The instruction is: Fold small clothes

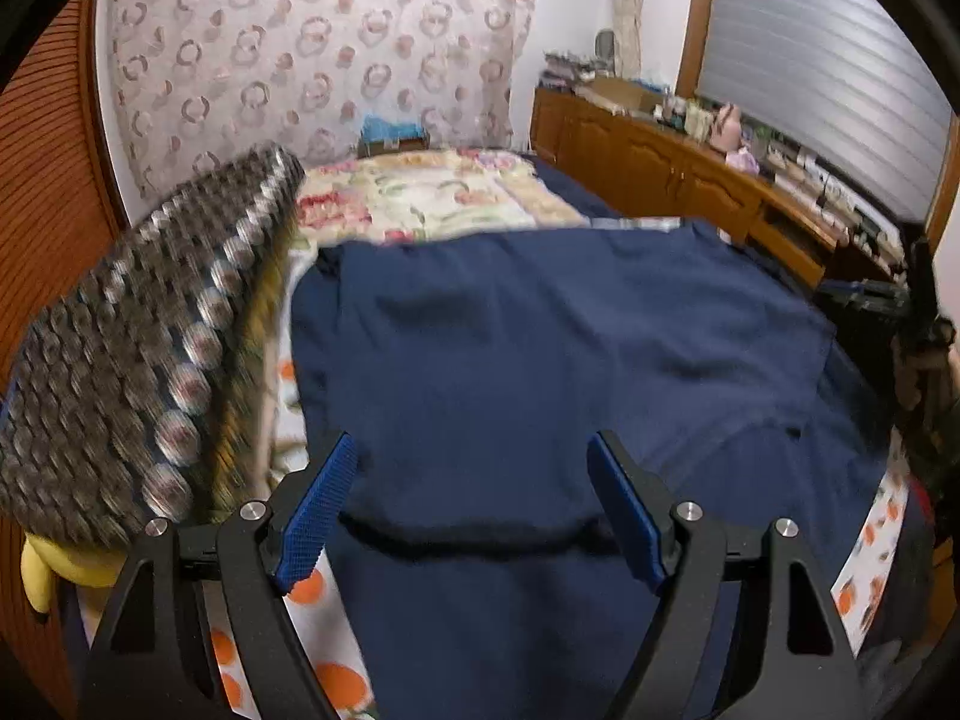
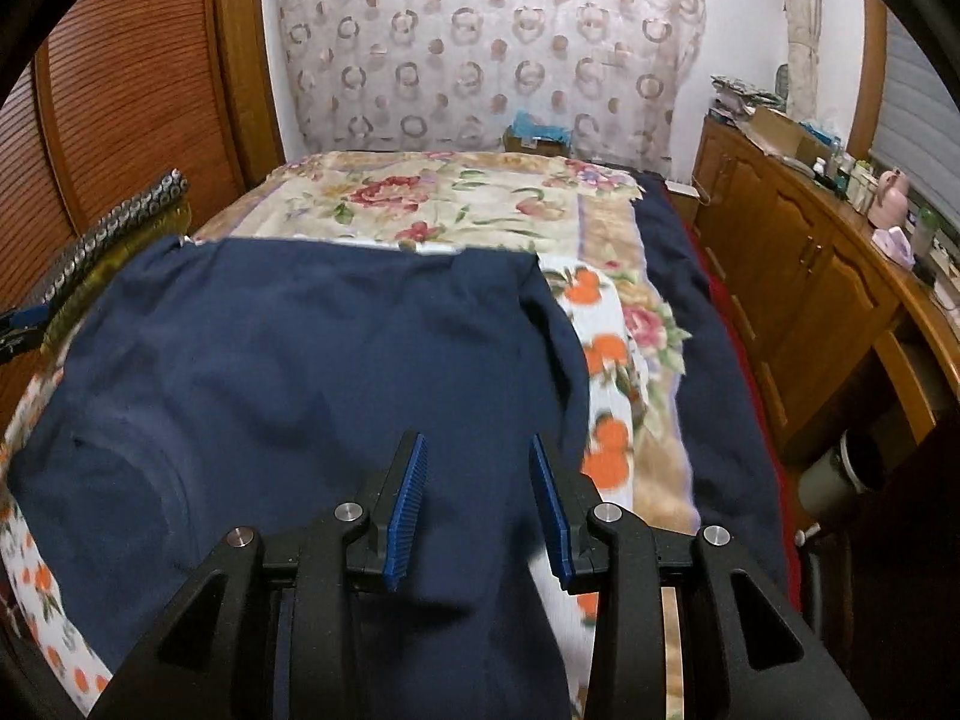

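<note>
A navy blue garment (image 1: 540,360) lies spread flat on the bed; it also shows in the right wrist view (image 2: 300,372), with a round collar at its left. My left gripper (image 1: 474,462) is open wide and empty, hovering over the garment's near part, above a dark fold line. My right gripper (image 2: 478,480) is open with a narrower gap, empty, over the garment's near right part, by its sleeve edge (image 2: 570,360).
An orange-print sheet (image 2: 606,354) and a floral blanket (image 2: 456,198) cover the bed. A patterned grey cushion (image 1: 132,360) stands at the left. Wooden cabinets (image 2: 798,276) with clutter run along the right. A curtain (image 2: 480,42) hangs behind.
</note>
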Demonstrator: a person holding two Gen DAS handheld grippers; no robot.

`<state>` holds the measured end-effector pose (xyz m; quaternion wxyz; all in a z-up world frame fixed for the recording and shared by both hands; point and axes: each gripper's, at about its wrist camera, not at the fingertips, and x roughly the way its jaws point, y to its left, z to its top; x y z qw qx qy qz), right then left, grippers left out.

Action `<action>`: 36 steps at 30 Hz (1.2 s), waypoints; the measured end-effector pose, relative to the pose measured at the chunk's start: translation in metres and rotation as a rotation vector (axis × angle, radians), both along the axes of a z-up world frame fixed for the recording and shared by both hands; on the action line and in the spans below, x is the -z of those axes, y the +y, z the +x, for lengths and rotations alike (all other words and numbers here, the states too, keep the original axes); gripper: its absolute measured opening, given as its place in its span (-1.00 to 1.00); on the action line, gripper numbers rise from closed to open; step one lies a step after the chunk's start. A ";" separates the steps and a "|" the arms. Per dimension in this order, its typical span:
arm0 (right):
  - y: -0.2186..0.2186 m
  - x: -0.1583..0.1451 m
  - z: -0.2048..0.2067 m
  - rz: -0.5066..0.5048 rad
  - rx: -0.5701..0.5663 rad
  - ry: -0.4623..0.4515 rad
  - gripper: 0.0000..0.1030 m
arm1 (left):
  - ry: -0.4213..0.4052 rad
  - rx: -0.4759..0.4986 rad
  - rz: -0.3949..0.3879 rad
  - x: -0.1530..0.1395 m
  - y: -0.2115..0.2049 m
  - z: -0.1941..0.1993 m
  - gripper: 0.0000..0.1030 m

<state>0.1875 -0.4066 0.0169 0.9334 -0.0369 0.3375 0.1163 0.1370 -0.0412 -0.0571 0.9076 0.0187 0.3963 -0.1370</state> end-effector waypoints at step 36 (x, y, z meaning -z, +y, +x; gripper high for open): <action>-0.024 0.003 -0.095 -0.014 0.091 0.062 -0.95 | 0.075 0.012 0.105 0.041 -0.018 -0.010 0.70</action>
